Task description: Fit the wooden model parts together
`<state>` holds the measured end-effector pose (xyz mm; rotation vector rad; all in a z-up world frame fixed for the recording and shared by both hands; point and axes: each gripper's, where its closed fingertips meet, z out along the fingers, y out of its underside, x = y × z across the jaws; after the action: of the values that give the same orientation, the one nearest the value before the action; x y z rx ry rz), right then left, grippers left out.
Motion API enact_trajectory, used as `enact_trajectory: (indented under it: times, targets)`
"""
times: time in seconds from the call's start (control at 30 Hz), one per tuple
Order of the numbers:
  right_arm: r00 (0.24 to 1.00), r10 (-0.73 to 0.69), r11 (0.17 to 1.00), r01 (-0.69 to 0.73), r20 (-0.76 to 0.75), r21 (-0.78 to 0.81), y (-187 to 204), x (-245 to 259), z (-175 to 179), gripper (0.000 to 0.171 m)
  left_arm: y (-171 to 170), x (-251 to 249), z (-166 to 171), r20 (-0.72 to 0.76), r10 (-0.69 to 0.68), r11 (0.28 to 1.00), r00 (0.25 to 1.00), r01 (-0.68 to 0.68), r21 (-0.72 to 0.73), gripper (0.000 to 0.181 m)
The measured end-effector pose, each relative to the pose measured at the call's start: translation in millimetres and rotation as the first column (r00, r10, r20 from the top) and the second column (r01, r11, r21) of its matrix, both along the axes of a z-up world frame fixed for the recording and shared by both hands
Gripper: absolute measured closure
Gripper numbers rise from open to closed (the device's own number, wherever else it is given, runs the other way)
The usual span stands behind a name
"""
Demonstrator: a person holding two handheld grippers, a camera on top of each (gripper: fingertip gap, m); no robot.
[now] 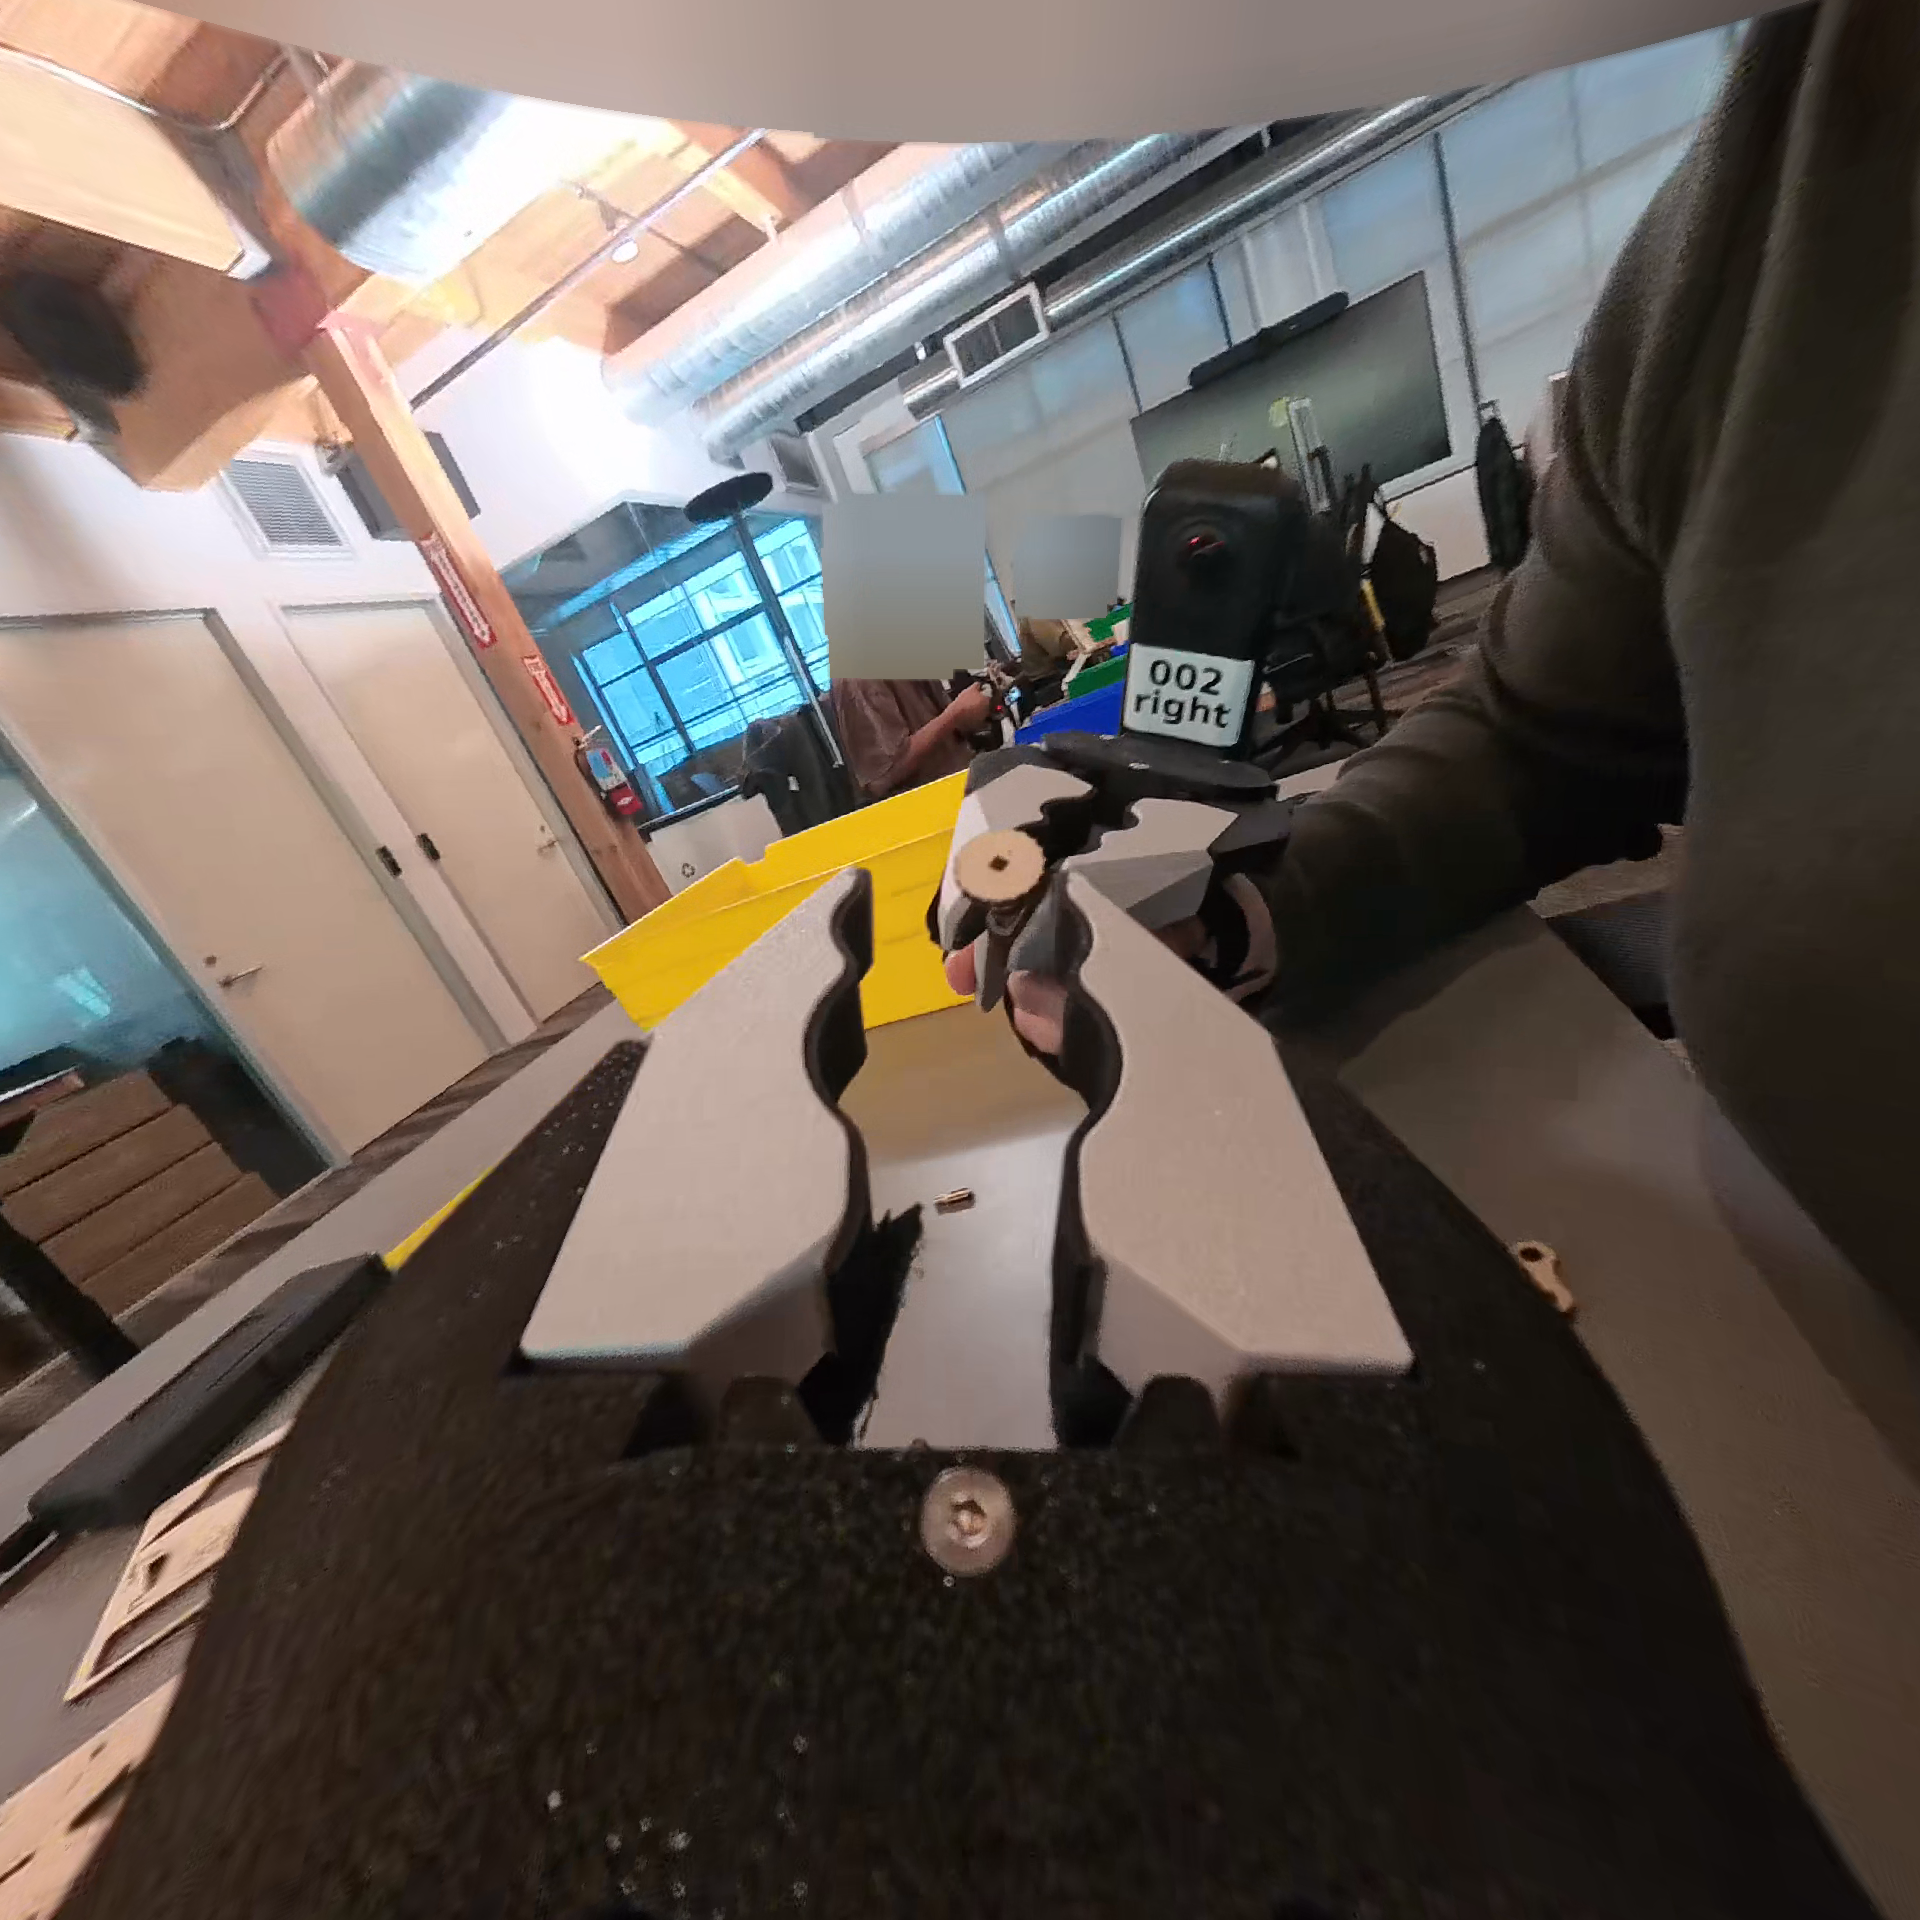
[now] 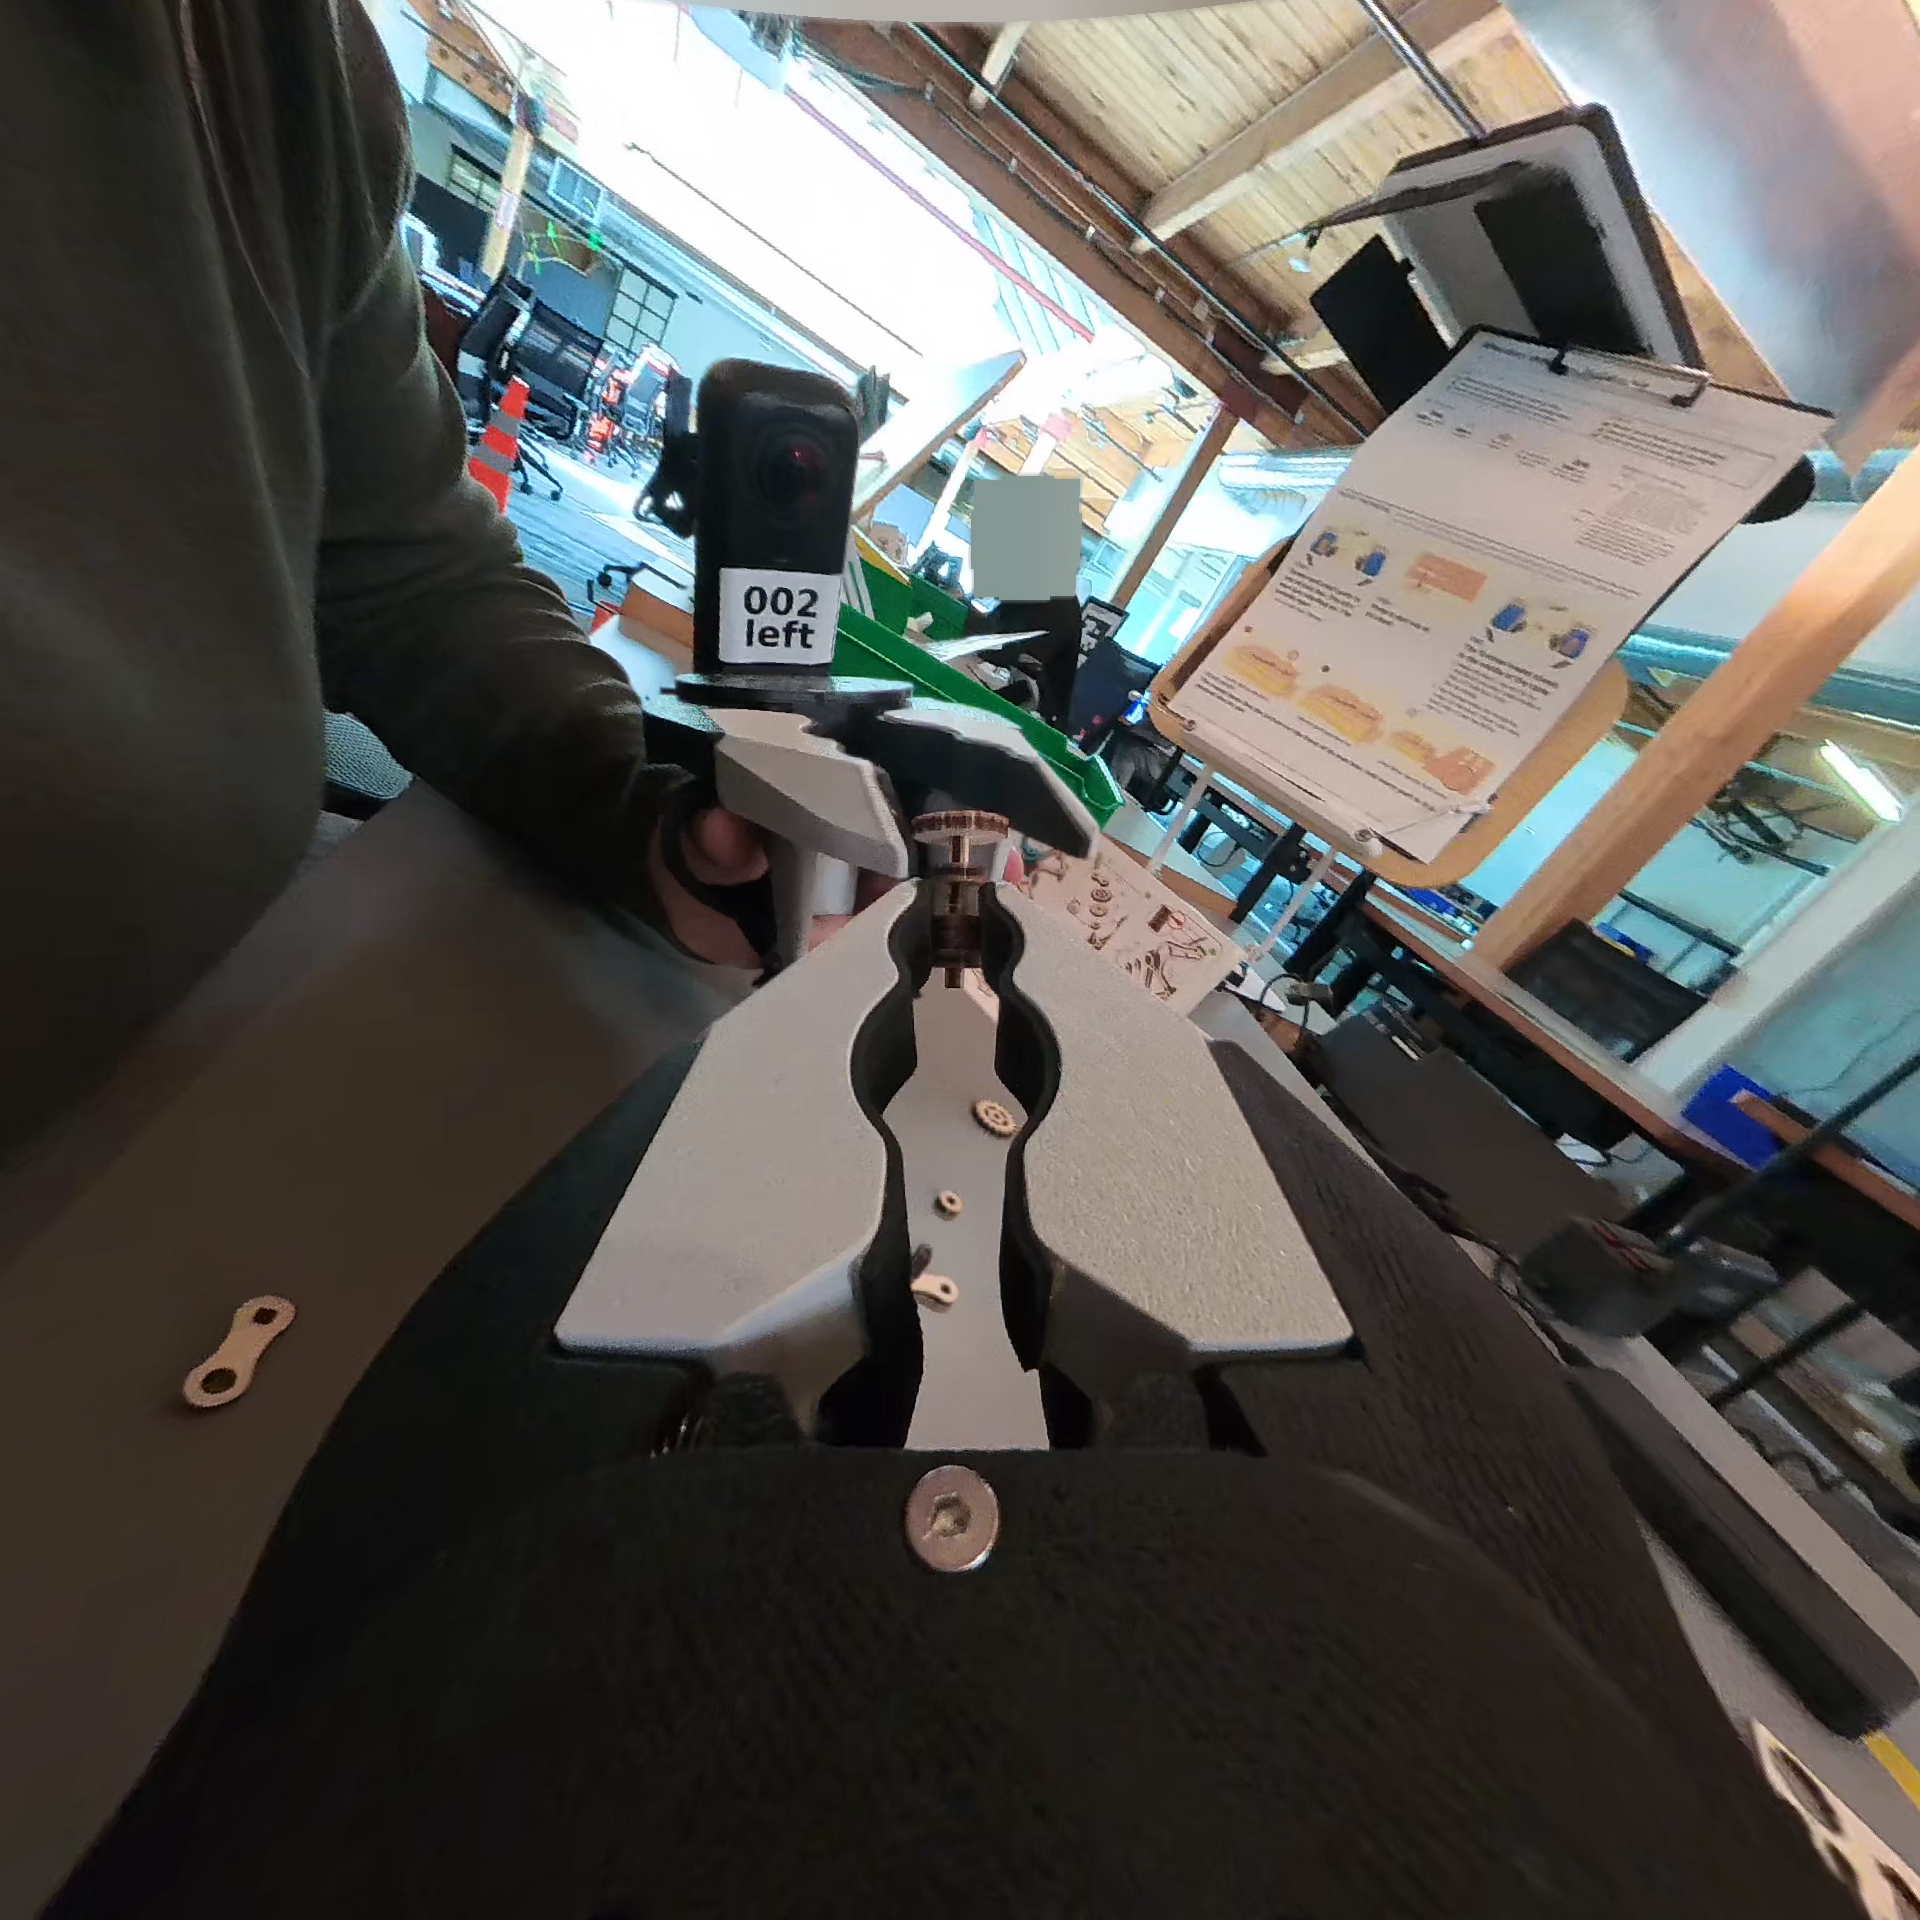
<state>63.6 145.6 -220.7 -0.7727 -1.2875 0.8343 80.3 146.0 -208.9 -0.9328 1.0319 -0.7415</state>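
Grey table (image 2: 312, 1091), wooden axle assembly (image 2: 956, 883) pinched at right claw (image 2: 954, 914) tips

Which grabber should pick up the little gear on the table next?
Left, probably. The left gripper has its jaws open and empty. The right gripper is shut on the wooden axle piece, so it cannot take the small gear without letting go.
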Motion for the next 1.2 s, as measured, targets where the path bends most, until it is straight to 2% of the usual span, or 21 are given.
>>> enact_trajectory:
  times: [0.1,0.3,0.4,0.5,0.6,0.67,0.9,1.13,1.2]
  targets:
    - [1.000,0.000,1.000,0.000,0.007,-0.003,0.7,-0.5,-2.1,0.164,-4.6,1.5,0.5,0.013,-0.042,0.999,0.999,0.043,-0.026,0.150]
    - [1.000,-0.020,1.000,0.020,0.021,0.022,1.9,-1.5,-4.8,0.165,1.2,1.1,-2.3,-0.002,-0.005,1.000,1.000,0.005,-0.030,0.153]
    - [0.982,-0.179,0.977,0.172,0.052,0.127,21.8,0.6,-8.7,0.165,20.2,-3.0,-8.7,-0.037,0.097,0.992,0.995,-0.100,-0.083,0.154]
    - [0.901,-0.425,0.847,0.364,0.083,0.388,48.4,6.4,-16.5,0.165,35.1,-3.5,-21.9,-0.105,0.152,0.974,0.983,-0.167,-0.156,0.153]
    - [0.826,-0.552,0.678,0.365,0.115,0.638,55.8,4.2,-32.6,0.165,40.8,-2.3,-32.0,-0.150,0.172,0.963,0.974,-0.198,-0.183,0.153]
    - [0.798,-0.592,0.599,0.340,0.114,0.725,56.2,1.7,-39.8,0.164,43.7,-2.2,-37.4,-0.183,0.187,0.958,0.965,-0.220,-0.184,0.155]
    - [0.782,-0.613,0.555,0.321,0.116,0.767,57.1,1.7,-42.6,0.165,50.9,-2.4,-47.4,-0.257,0.254,0.949,0.932,-0.291,-0.117,0.160]
    - [0.770,-0.629,0.519,0.313,0.107,0.796,58.5,2.0,-43.5,0.164,54.6,-4.3,-49.2,-0.248,0.246,0.941,0.937,-0.293,-0.172,0.156]
    - [0.772,-0.629,0.504,0.315,0.092,0.805,57.7,2.2,-41.5,0.164,52.2,-2.8,-48.7,-0.224,0.204,0.942,0.953,-0.253,-0.221,0.154]
